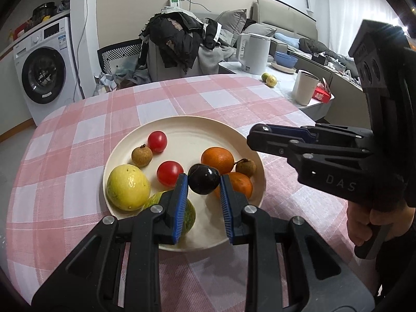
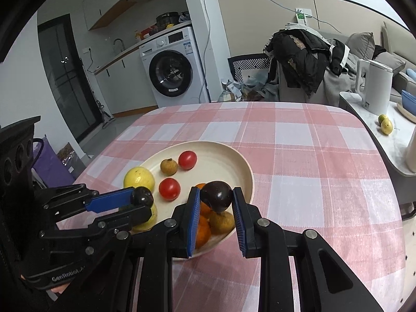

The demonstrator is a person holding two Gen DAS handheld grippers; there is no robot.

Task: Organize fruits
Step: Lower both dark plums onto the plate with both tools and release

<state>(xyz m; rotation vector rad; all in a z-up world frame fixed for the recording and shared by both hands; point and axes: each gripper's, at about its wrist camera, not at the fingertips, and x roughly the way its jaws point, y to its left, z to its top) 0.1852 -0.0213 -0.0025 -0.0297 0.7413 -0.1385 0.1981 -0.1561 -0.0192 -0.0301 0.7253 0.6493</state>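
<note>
A cream plate (image 1: 197, 127) (image 2: 234, 156) on the pink checked tablecloth holds two red tomatoes (image 1: 169, 173) (image 2: 169, 188), a yellow fruit (image 1: 128, 187) (image 2: 137, 176), two oranges (image 1: 218, 160), two brown longans (image 1: 141, 155) (image 2: 169, 166) and a green fruit (image 1: 188, 214). My left gripper (image 1: 203, 179) (image 2: 141, 201) is shut on a dark purple fruit (image 1: 203, 179) (image 2: 142, 195) above the plate. My right gripper (image 2: 216, 195) (image 1: 256, 136) is shut on another dark purple fruit (image 2: 217, 195) over the plate's right rim; that fruit is hidden in the left wrist view.
A side counter at the right carries a white kettle (image 1: 253, 52) (image 2: 374, 88), a cup (image 1: 305, 87), blue bowls (image 1: 286, 59) and two small green-yellow fruits (image 1: 270, 79) (image 2: 386, 124). A chair piled with clothes (image 1: 176, 41) stands behind the table. A washing machine (image 1: 44, 70) is at the far left.
</note>
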